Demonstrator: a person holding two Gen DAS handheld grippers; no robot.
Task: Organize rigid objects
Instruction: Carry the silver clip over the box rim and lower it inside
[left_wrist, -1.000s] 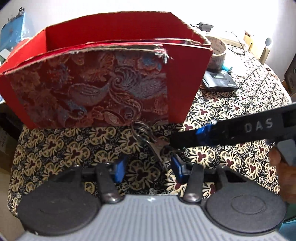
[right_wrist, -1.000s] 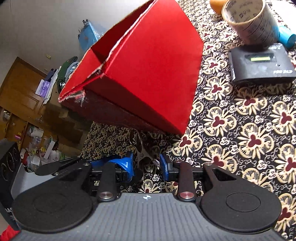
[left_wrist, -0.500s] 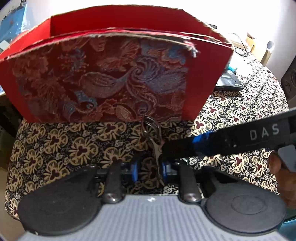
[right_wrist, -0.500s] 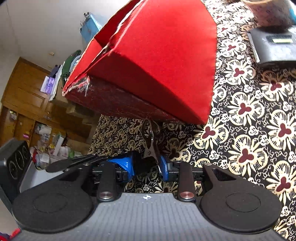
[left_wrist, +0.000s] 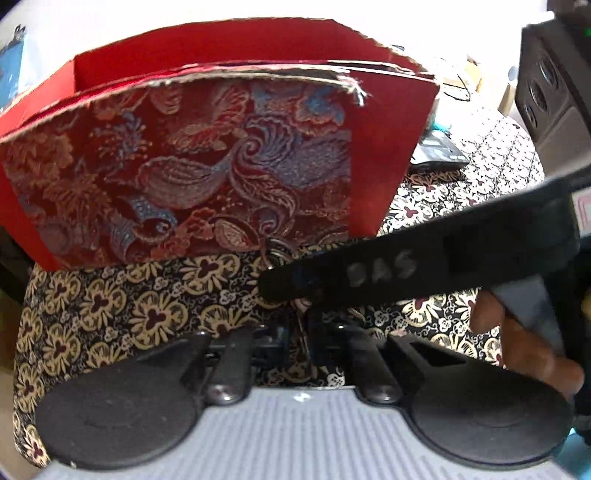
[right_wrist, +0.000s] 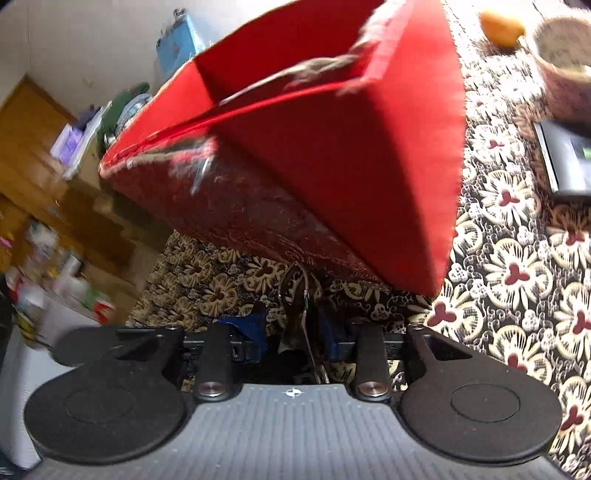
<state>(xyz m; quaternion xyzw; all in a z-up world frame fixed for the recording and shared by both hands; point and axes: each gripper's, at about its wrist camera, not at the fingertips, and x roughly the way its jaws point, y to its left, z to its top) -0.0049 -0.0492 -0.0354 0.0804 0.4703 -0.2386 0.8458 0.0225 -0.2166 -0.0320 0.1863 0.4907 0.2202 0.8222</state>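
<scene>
Pinching the metal clip (left_wrist: 301, 321) at its near end, the left gripper (left_wrist: 299, 334) has just closed on it; the right gripper (right_wrist: 291, 332) also clasps it, half-spread. Its long axis runs toward twelve o'clock, ring end touching the red box (left_wrist: 207, 162) on the counter (left_wrist: 122, 306).

One red box (left_wrist: 380, 155). One metal key clip (right_wrist: 301, 314). One orange fruit (right_wrist: 500, 22). One tape roll (right_wrist: 561, 44). One black device (right_wrist: 565, 158). Two tongs: left (left_wrist: 299, 336), right (right_wrist: 291, 336).
</scene>
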